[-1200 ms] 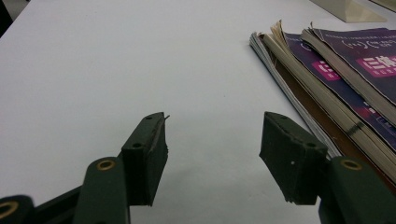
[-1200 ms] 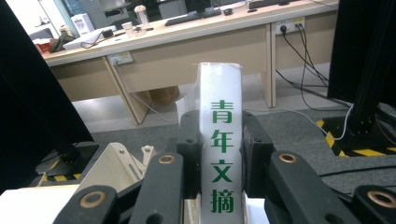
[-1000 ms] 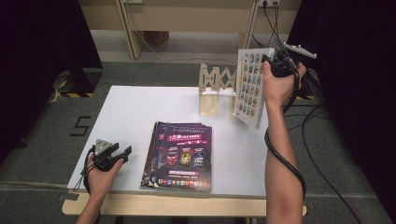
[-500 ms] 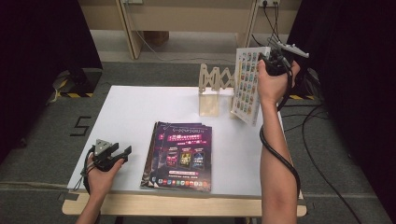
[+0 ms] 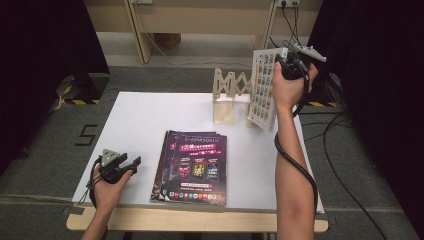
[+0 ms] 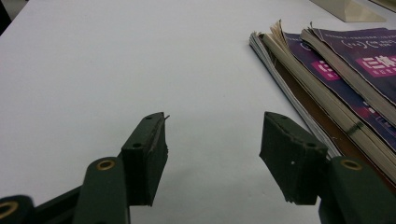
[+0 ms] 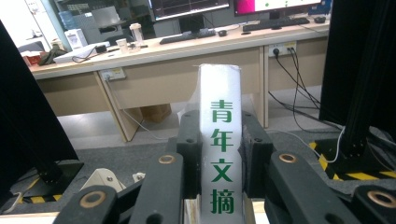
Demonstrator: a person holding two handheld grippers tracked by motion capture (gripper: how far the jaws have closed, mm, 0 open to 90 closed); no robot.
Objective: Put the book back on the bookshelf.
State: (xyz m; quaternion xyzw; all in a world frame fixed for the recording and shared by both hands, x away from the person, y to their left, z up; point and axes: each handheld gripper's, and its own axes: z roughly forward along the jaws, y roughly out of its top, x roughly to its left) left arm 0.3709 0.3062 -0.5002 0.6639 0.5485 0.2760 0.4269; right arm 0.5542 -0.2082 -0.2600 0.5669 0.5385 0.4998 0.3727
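My right gripper is raised over the table's far right corner, shut on the spine of a white magazine that hangs upright. Its lower edge is close beside the wooden zigzag rack. In the right gripper view the spine, printed with green characters, is clamped between both pads. A stack of purple-covered magazines lies flat at the front middle of the table. My left gripper rests open on the table to the left of that stack, and nothing is between its fingers.
The white table has bare room on its left half. The stack's ragged page edges lie just right of the left gripper. Cables trail on the floor to the right, and desks stand behind the rack.
The right hand has shifted slightly left with the magazine, which now leans a little more towards the rack. The left gripper has not moved.
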